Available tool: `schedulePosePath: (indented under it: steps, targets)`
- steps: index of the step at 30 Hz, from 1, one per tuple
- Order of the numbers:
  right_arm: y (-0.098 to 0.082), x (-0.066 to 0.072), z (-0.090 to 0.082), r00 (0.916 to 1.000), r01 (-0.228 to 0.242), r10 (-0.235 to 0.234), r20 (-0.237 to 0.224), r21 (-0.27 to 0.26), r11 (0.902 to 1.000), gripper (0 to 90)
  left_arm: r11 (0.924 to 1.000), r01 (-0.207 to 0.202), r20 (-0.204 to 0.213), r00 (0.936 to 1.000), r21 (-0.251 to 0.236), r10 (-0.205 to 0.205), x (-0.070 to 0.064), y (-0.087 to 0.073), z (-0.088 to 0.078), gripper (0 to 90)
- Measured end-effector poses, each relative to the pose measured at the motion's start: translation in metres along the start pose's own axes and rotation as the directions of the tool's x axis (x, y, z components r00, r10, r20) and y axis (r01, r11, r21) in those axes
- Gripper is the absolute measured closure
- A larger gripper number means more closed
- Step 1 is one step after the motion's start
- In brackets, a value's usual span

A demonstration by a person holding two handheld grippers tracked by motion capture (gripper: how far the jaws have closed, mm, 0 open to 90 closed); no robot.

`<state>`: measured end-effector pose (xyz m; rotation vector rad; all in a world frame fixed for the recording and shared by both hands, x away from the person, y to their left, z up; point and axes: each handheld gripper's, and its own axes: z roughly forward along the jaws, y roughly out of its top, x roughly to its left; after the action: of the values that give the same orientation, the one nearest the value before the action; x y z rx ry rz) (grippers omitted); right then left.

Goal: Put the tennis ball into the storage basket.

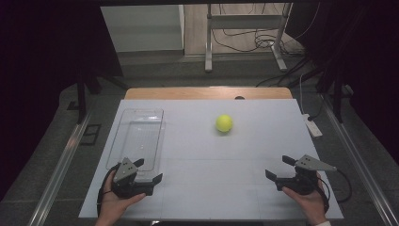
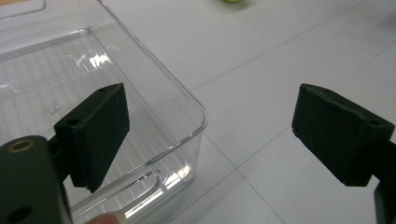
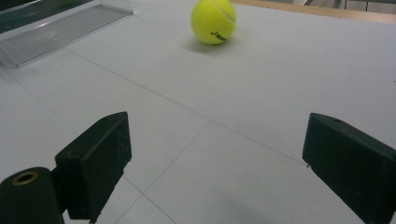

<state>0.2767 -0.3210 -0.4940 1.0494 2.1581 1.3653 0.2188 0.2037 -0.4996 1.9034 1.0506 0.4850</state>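
In the high view, the left hand-held gripper (image 1: 149, 171) is near the front left of the counter (image 1: 211, 188), held by the person's left hand (image 1: 115, 202), and its jaws stand wide with nothing between them. It sits just at the near end of a clear plastic tray (image 1: 136, 139), which lies lengthwise on the left part of the counter. The right hand-held gripper (image 1: 277, 167) is near the front right, held by the right hand (image 1: 308, 200), and its jaws are also wide apart and hold nothing. A yellow tennis ball (image 1: 224, 123) rests on the counter between the two sides, farther back, well apart from both grippers and to the right of the tray. In the left gripper view, the two black jaws are spread wide; the left jaw hangs over the near corner of the tray (image 2: 140, 84), while the right jaw is over the bare counter (image 2: 261, 93). In the right gripper view, the jaws are wide open over the bare counter (image 3: 224, 154), and the tennis ball (image 3: 213, 21) lies ahead, far from them, with the tray (image 3: 60, 32) at the upper left.
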Motion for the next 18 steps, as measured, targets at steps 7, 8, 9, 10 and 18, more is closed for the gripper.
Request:
schedulePosePath:
  steps: [7,8,9,10,18]
  targets:
    - [-0.0014,-0.0001,0.0008,0.9999,-0.015,0.015,-0.005,0.006,0.9999,8.8,1.0000,0.003,-0.003,1.0000,0.001,-0.003,0.0009,0.0007,0.0011,12.6]
    - [-0.0011,-0.0001,0.0008,0.9999,-0.014,0.014,-0.005,0.008,0.9999,8.8,1.0000,0.003,-0.003,1.0000,0.000,-0.003,0.0009,0.0007,0.0011,12.6]
    - [-0.0007,-0.0002,0.0012,0.9999,-0.012,0.012,-0.006,0.006,0.9999,8.8,1.0000,0.003,-0.003,1.0000,0.001,-0.003,0.0007,0.0007,0.0010,12.6]
    - [-0.0004,0.0001,0.0018,0.9999,-0.014,0.014,-0.008,0.004,0.9999,8.8,1.0000,0.000,-0.004,1.0000,-0.001,0.000,0.0001,0.0008,0.0005,12.6]
    - [0.0008,0.0067,0.0057,0.9996,0.005,-0.005,-0.027,0.013,0.9999,9.2,1.0000,0.007,-0.014,0.9999,0.005,-0.006,-0.0024,0.0003,-0.0010,12.7]
